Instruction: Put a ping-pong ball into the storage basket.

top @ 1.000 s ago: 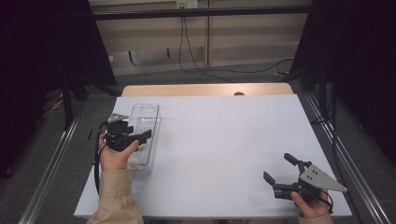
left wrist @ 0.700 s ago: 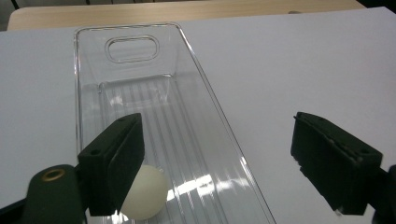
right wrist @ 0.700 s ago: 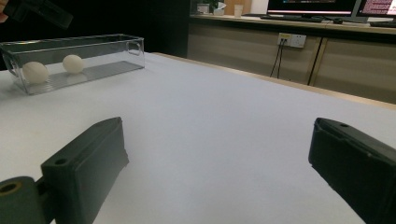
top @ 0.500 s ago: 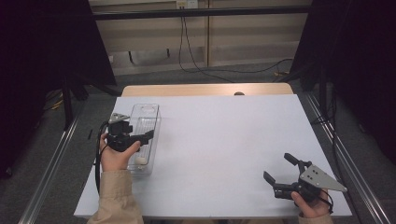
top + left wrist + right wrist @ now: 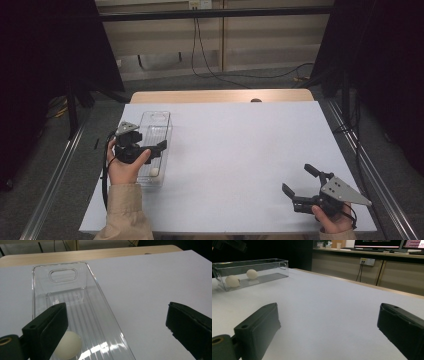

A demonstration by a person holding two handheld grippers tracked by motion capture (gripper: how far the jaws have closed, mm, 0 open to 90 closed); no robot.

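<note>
Over at the near left of the table, the left gripper (image 5: 150,150) hangs above the clear bin (image 5: 161,116), and its jaws have just been opening; they stand wide now with nothing between them. In the left gripper view an egg (image 5: 67,345) lies on the ribbed bin floor right under the left jaw, at the near end. The right gripper view shows two eggs in there, one at the end (image 5: 232,281) and another (image 5: 252,274) just beside it.

Looks to me like the drop-off is the step in hand. To do it well I'd keep the jaws spread and lift straight up, so a pad doesn't clip the egg or the thin bin wall. That bin looks light, and a bump could skid it on the smooth top.

The right gripper (image 5: 301,185) rests at the near right corner, well apart from the bin, jaws wide and empty too.

The table (image 5: 240,150) has a plain white cover, with a strip of wood showing at the far edge. Around it are dark curtains, some cables (image 5: 210,65) on the floor behind, and monitors (image 5: 387,243) on a counter off in the back.
</note>
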